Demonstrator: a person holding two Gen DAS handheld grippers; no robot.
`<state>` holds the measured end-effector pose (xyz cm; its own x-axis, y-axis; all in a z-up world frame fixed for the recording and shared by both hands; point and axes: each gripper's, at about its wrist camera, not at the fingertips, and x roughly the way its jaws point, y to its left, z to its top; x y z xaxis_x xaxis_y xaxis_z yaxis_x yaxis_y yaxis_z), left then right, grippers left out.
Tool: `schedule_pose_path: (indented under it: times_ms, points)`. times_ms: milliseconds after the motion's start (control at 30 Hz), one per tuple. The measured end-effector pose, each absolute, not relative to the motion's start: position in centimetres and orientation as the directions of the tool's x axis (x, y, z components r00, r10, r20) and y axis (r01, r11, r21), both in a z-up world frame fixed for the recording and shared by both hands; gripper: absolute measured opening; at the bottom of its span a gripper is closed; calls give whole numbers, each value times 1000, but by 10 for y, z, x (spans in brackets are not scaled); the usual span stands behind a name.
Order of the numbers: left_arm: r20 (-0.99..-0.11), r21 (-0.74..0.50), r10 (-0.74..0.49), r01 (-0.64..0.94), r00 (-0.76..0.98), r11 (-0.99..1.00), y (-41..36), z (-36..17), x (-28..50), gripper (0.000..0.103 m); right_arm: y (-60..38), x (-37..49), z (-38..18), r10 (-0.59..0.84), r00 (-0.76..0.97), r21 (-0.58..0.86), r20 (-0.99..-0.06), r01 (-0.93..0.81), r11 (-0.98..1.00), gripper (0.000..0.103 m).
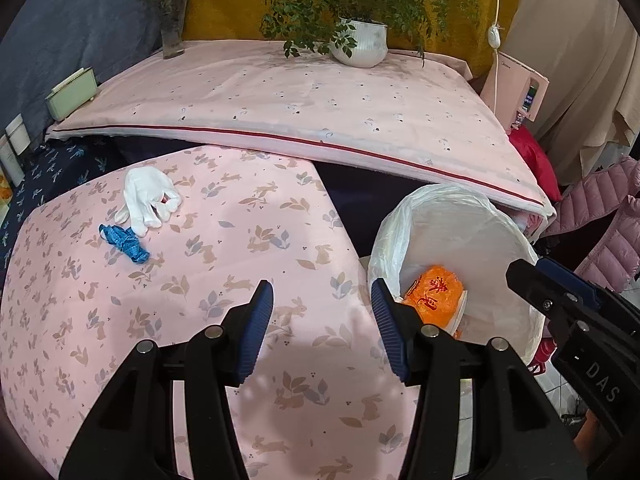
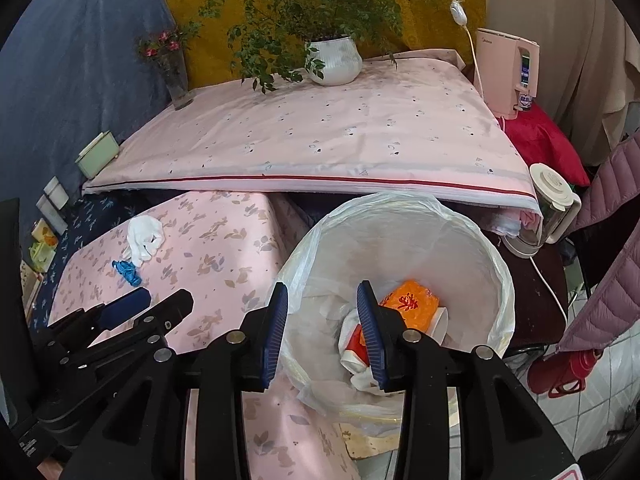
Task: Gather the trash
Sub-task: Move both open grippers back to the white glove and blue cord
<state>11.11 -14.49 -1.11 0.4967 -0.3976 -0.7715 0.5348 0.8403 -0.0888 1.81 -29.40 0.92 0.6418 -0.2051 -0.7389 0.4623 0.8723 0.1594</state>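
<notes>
A crumpled white glove (image 1: pixel 148 198) and a crumpled blue scrap (image 1: pixel 126 244) lie on the pink rabbit-print cloth (image 1: pixel 224 240), far left; both also show in the right wrist view, the glove (image 2: pixel 145 239) and the scrap (image 2: pixel 128 272). A white bin lined with a clear bag (image 1: pixel 452 224) stands right of the cloth and holds an orange wrapper (image 1: pixel 434 294) and white paper. My left gripper (image 1: pixel 322 324) is open and empty over the cloth's near part. My right gripper (image 2: pixel 322 328) is open and empty above the bin (image 2: pixel 400 216), over the wrapper (image 2: pixel 412 308).
A higher pink-covered table (image 1: pixel 304 96) behind carries a potted plant (image 1: pixel 360 40), a flower vase (image 1: pixel 173 36) and a green box (image 1: pixel 72 94). A pink appliance (image 2: pixel 508 72), a blender jug (image 2: pixel 548 208), a red flask (image 2: pixel 564 368) and a pink jacket (image 2: pixel 608 240) stand right.
</notes>
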Motion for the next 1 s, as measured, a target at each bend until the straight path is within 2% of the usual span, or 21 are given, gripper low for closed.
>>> schedule_pose_path:
  times_ms: [200,400,767,867,1000]
  points:
    - [-774,-83,-374,503,511,860,-127,-14,119,49,-279,28,9,-199,641,141,-741,439,887,41]
    - [-773,-79,-336,445,537,892,-103,-19,130,62,-261,41,7,-187,641,126,-745,410,903,43]
    - [-794,-90,-260,317,550,944,-50,-35,159,64,-217,68,-1,-145,636,101,-758,334,937,46]
    - [-795,-84,-234,281,559,956,-36,-38,166,70,-206,76,-4,-133,634,93,-762,311,946,47]
    - [-797,-69,-206,252,568,965,-23,-41,175,71,-192,88,-9,-122,631,85,-767,287,954,48]
